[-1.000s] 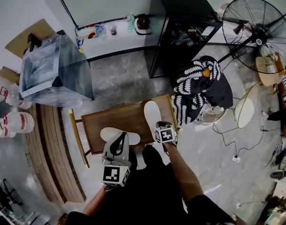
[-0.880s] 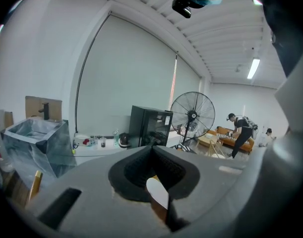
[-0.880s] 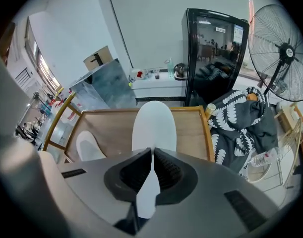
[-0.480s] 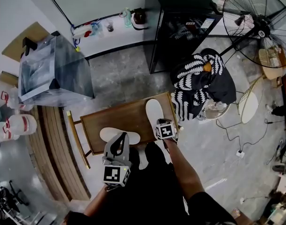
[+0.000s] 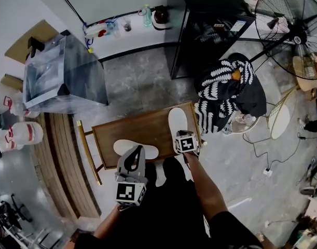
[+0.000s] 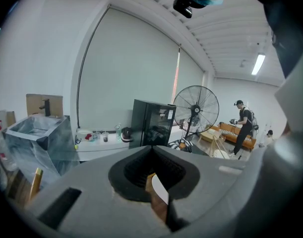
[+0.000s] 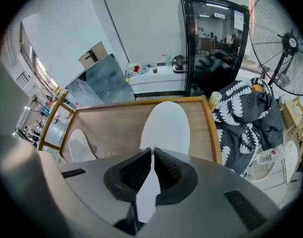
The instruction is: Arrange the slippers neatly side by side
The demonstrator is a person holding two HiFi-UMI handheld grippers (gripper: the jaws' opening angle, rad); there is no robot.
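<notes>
Two thin white flat slippers lay apart on the brown wooden table (image 5: 133,130). The lengthwise slipper (image 5: 178,120) lay by the right edge, its heel rim pinched in the closed right gripper (image 7: 151,155). The crosswise slipper (image 5: 126,147) lay at the near edge under the left gripper (image 5: 136,153), whose jaws stood together, apparently empty. Each slipper was judged light and limp, best taken by the thin heel rim and slid rather than lifted.

Grey tiled floor (image 5: 137,82); black cabinet (image 5: 210,19); fan (image 5: 297,32)

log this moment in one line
right gripper shut on right slipper | left gripper shut by left slipper | table: slippers apart
</notes>
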